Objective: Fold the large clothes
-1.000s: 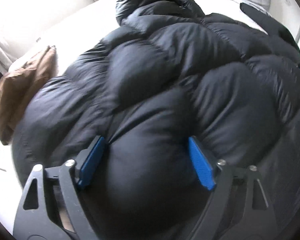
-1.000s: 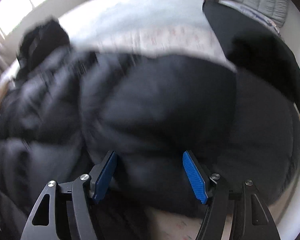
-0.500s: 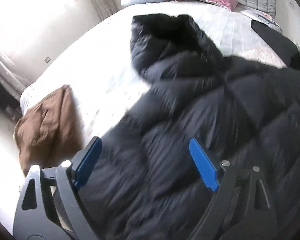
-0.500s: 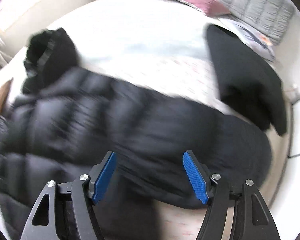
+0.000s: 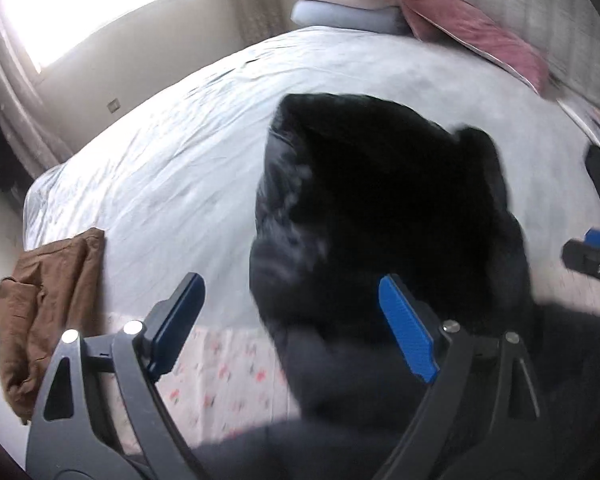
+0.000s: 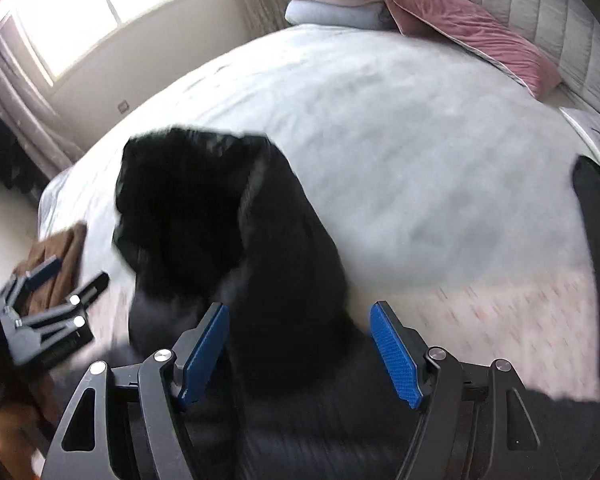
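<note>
Black puffer jacket (image 5: 380,208) lies on bed (image 5: 180,176). L gripper (image 5: 296,328) & R gripper (image 6: 300,348): jaws apart, gripping nothing.

left gripper (image 5: 290,330): dark grey/black frame, triangular cutouts in outer arms, two silver round screws per side
left fingers (image 5: 406,340): flat blue pads, ribbed texture
right gripper (image 6: 300,350): same black frame, triangular cutouts, silver screw heads, thin black cable along right arm
right fingers (image 6: 394,358): blue, finely ribbed pads
skin/sleeves: not visible
</note>
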`<move>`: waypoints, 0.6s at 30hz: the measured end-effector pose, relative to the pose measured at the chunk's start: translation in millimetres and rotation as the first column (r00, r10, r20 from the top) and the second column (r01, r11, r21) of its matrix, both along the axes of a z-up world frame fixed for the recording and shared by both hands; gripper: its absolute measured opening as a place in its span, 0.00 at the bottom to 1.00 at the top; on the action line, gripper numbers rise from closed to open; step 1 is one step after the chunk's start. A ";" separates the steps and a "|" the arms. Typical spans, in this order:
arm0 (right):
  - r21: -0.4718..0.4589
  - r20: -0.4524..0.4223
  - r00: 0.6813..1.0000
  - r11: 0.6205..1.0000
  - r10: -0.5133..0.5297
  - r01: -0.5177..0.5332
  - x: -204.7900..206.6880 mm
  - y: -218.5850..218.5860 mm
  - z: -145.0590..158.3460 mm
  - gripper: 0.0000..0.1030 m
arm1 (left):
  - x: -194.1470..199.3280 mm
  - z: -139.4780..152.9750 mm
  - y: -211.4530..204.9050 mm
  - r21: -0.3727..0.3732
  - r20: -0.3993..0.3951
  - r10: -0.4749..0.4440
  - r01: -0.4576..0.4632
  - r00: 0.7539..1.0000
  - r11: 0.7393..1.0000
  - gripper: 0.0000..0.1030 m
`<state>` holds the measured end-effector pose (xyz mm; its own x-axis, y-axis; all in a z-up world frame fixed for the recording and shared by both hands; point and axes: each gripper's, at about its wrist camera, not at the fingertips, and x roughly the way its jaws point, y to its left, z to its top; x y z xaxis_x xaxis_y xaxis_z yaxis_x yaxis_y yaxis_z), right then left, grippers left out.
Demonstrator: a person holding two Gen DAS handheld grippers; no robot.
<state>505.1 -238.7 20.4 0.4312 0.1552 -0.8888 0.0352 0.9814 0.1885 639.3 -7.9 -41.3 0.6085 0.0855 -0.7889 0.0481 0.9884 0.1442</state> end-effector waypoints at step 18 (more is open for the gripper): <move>-0.059 0.305 0.916 0.955 -0.259 0.289 -3.7 -71.1 -37.0 0.05 | 6.8 -14.9 45.4 -0.168 0.224 -0.081 0.121 0.971 0.978 0.09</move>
<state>501.3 -309.8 -16.6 0.6857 -0.0895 -0.7224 0.2642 0.9553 0.1324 646.1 37.5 -56.2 0.7634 -0.1160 -0.6354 0.1366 0.9905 -0.0168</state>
